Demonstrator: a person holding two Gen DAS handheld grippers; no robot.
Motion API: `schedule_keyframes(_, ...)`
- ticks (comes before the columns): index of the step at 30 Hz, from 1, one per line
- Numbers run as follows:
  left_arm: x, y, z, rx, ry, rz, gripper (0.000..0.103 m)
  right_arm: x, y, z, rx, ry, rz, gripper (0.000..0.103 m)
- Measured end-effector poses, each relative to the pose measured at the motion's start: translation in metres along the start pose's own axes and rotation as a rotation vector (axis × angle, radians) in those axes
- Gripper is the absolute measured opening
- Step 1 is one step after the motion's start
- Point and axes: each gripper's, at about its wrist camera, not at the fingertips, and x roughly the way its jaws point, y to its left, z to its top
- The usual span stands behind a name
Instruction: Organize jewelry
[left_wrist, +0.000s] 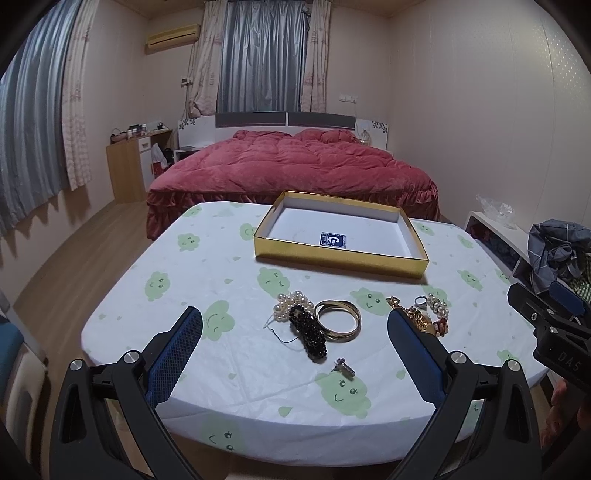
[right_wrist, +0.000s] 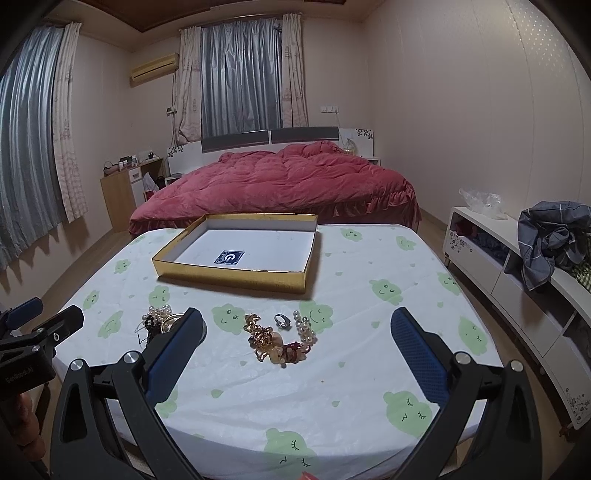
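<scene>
A shallow gold box (left_wrist: 340, 254) with a white inside stands open at the table's far side; it also shows in the right wrist view (right_wrist: 236, 278). Before it lie a pearl bracelet (left_wrist: 291, 301), a black beaded piece (left_wrist: 310, 332), gold bangles (left_wrist: 340, 319), a small earring (left_wrist: 343, 367), a silver ring (left_wrist: 420, 302) and a gold and amber bracelet (right_wrist: 271, 343) with pearls (right_wrist: 304, 328). My left gripper (left_wrist: 295, 325) is open, above the black piece and bangles. My right gripper (right_wrist: 297, 328) is open, above the amber bracelet and the silver ring (right_wrist: 282, 320).
The round table (right_wrist: 332, 387) has a white cloth with green cartoon prints. A red bed (right_wrist: 280, 181) lies behind it. A white low cabinet (right_wrist: 517, 295) with clothes on it stands at the right. A wooden desk (right_wrist: 122, 192) is at the back left.
</scene>
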Motion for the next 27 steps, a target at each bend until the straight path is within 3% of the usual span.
schedule_keyframes(27,0.0005,-0.0005,0.0001,0.003,0.002,-0.001,0.098,0.0011,0.0019,-0.0005,-0.002,0.011,0.004,0.0)
